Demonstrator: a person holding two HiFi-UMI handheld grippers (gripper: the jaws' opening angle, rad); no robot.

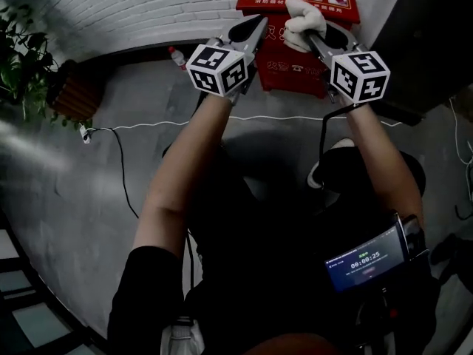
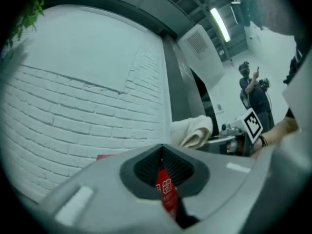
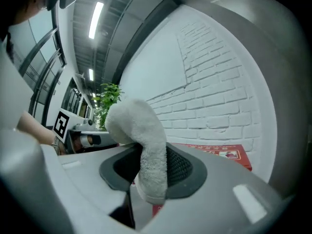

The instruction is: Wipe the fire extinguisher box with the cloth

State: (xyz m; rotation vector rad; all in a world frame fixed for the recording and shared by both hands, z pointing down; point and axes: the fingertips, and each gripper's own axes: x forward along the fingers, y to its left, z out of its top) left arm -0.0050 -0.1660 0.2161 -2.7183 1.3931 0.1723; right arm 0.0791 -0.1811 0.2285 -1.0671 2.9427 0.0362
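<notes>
**Two tongs at the red box, cloth in the right one**

Both are held out ahead of me, side by side, tips toward the fire extinguisher box (image 1: 284, 63). My right tongs (image 1: 310, 35) are clenched on the cloth (image 3: 141, 130). It is pale, thick terry, pinched at a fold between the dark ribbed pads. A rounded bunch rises above the jaws and a short end hangs below them. In the head view that bunch lies over the front top edge of the box, just past the right tips. Whether it presses on the box I cannot tell.

My left tongs (image 2: 163, 165) are clenched on nothing. Their jaws are drawn to a thin slit, and a strip of the red front with pale characters shows through it.

The box stands just beyond both pairs of tips, on the grey floor against the white brick wall (image 1: 133, 6). It is bright red, with a row of white picture panels on its lid and lettering on its front.

Well off to the left of my left tongs is a potted plant (image 1: 18, 54). A white cable (image 1: 244, 117) runs across the floor under my forearms.
</notes>
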